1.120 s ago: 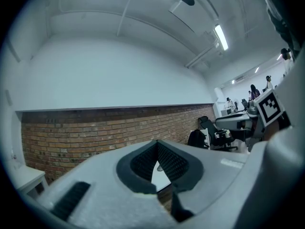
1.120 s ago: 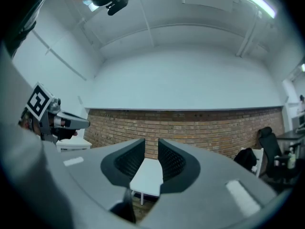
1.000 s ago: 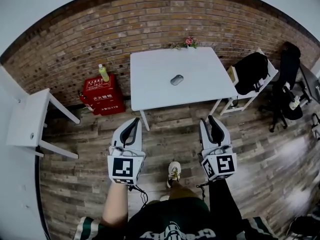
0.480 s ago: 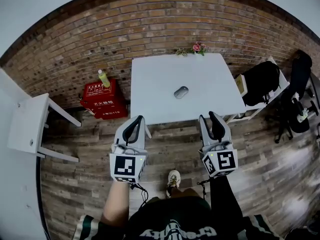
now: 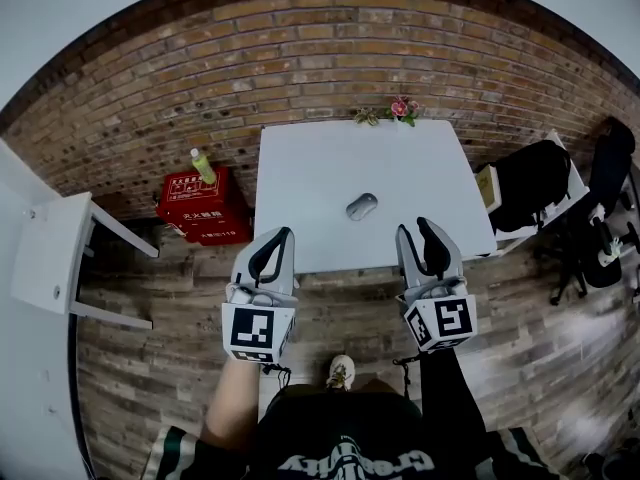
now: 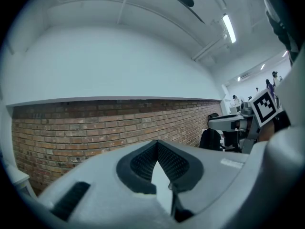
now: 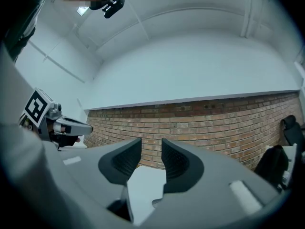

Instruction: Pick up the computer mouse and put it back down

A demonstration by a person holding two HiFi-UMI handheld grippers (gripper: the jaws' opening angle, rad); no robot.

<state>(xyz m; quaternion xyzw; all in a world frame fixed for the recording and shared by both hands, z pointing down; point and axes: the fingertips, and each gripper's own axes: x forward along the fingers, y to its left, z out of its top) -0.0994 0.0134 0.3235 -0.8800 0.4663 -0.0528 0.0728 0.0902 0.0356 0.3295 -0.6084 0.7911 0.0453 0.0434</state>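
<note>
A grey computer mouse (image 5: 361, 206) lies on the white table (image 5: 300, 168), a little nearer its front edge than its middle. Both grippers are held level at that front edge, short of the mouse. My left gripper (image 5: 283, 234) is to the mouse's lower left, its fingertips touching and nothing between them; in the left gripper view (image 6: 156, 143) the pads meet in a point. My right gripper (image 5: 420, 226) is to the mouse's lower right, open with an empty gap, as the right gripper view (image 7: 151, 147) also shows. Neither gripper view shows the mouse.
A brick wall (image 5: 300, 58) runs behind the table, with flowers (image 5: 400, 108) at the table's far edge. A red box (image 5: 202, 206) with a green bottle (image 5: 203, 166) stands left of the table, a white stool (image 5: 50, 253) further left. A chair with a black bag (image 5: 530, 183) stands right.
The person has walked toward the table. The table and mouse have come closer, and both grippers now reach its front edge. The jaws look the same as before.
</note>
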